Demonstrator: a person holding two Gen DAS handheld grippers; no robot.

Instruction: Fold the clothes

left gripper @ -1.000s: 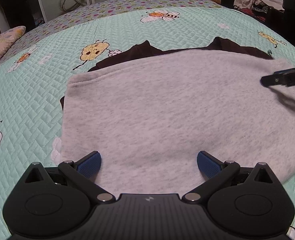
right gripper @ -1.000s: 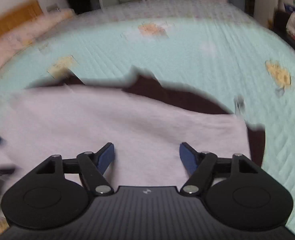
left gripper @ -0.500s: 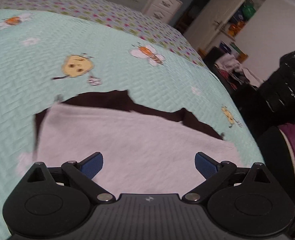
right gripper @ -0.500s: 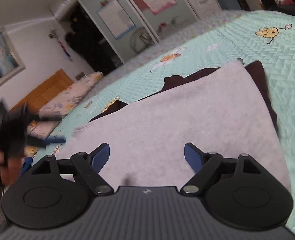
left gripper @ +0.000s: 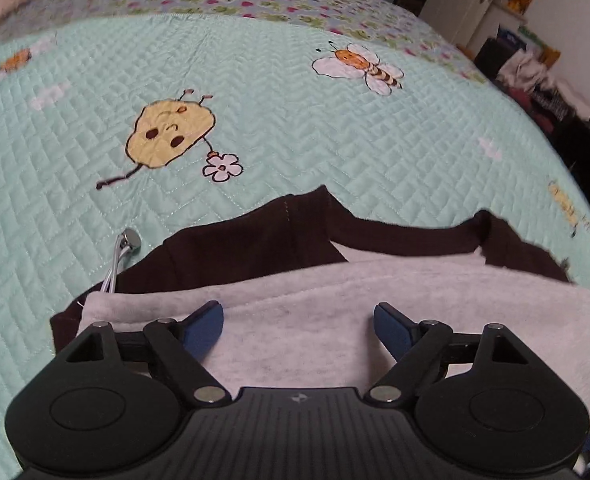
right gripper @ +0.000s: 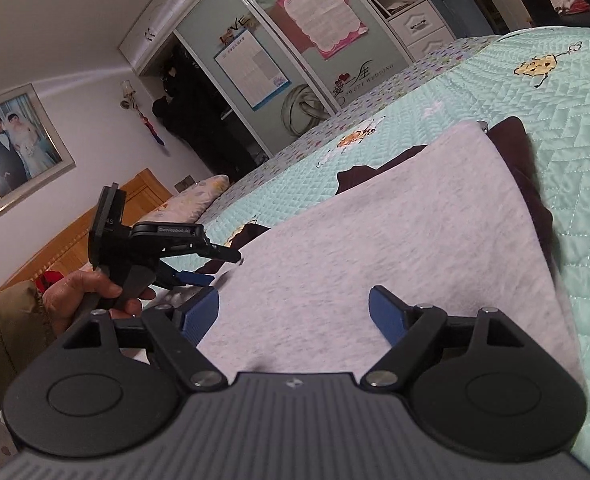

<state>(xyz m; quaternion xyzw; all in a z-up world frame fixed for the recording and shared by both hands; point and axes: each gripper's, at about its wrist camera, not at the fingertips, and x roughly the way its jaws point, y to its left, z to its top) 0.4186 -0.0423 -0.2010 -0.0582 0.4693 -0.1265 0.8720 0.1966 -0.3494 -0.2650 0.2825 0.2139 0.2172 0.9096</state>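
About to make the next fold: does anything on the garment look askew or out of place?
Yes. The drawstring with its metal tip trails out past the left corner onto the quilt. The dark outer fabric shows unevenly beyond the grey lining, with two peaks along the far edge, so the layers are not squared up.

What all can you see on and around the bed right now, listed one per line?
garment: one, grey lining over dark brown, flat on the quilt
drawstring tip: one, silver, at the garment's left edge
quilt: one, mint with bee prints, covering the bed
pillow: one, floral, by the wooden headboard
wardrobe: one, pale glass doors, past the bed
framed photo: one, on the wall
left tongs: black, blue pads, open over the garment, closing slightly
right tongs: black, blue pads, open over the garment
left hand: gripping the left tongs' handle
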